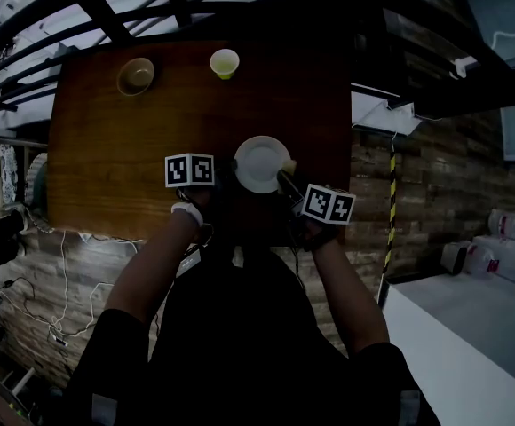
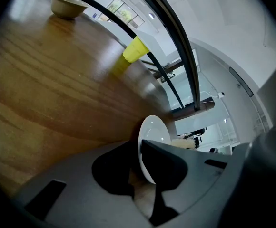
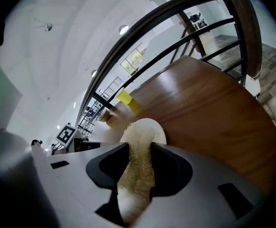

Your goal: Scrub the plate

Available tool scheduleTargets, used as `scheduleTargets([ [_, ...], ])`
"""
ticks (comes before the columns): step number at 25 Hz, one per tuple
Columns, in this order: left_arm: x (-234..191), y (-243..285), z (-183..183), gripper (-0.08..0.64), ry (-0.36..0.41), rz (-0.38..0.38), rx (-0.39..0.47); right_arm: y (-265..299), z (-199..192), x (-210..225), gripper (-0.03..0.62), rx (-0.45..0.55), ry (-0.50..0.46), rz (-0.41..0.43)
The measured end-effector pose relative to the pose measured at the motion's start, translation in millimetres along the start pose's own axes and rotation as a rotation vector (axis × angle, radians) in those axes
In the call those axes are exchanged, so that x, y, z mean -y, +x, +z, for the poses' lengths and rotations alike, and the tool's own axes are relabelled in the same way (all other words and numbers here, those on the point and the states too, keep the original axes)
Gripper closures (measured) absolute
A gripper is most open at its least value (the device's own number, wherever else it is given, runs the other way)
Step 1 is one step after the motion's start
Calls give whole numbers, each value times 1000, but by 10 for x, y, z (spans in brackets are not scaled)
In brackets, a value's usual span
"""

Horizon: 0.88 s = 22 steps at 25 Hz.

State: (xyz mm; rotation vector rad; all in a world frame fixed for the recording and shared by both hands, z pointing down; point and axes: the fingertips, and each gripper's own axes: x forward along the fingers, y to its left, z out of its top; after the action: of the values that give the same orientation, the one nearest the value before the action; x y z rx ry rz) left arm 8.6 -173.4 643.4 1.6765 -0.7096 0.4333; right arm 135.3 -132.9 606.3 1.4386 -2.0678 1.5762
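A white plate (image 1: 259, 164) is lifted on edge above the near part of the brown wooden table (image 1: 106, 167). My left gripper (image 1: 229, 179) is shut on the plate's rim (image 2: 153, 133), which stands upright between the jaws. My right gripper (image 1: 287, 183) is shut on a yellow-beige sponge (image 3: 137, 172) whose tip lies against the plate's face (image 3: 150, 126). In the left gripper view the sponge (image 2: 187, 143) shows just past the plate's right side.
An olive bowl (image 1: 136, 75) and a yellow cup (image 1: 225, 62) stand at the table's far side. A dark railing (image 3: 176, 18) runs behind the table. The table's right edge borders a brick wall (image 1: 417, 185) and a drop.
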Motion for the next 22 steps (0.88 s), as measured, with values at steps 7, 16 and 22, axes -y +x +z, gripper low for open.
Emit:
scheduleTargets([
  [7,11,-8,-21,500,7,13,0,372,-560,-689,443,-156,-162,126],
  [16,20,-1,-4,500,19,16,-3,126,-410,-276,443,-105,-81,77],
  [22,38,-32,-16,500,32,-4,16,-246,-165,188,443,0,-41,-5],
])
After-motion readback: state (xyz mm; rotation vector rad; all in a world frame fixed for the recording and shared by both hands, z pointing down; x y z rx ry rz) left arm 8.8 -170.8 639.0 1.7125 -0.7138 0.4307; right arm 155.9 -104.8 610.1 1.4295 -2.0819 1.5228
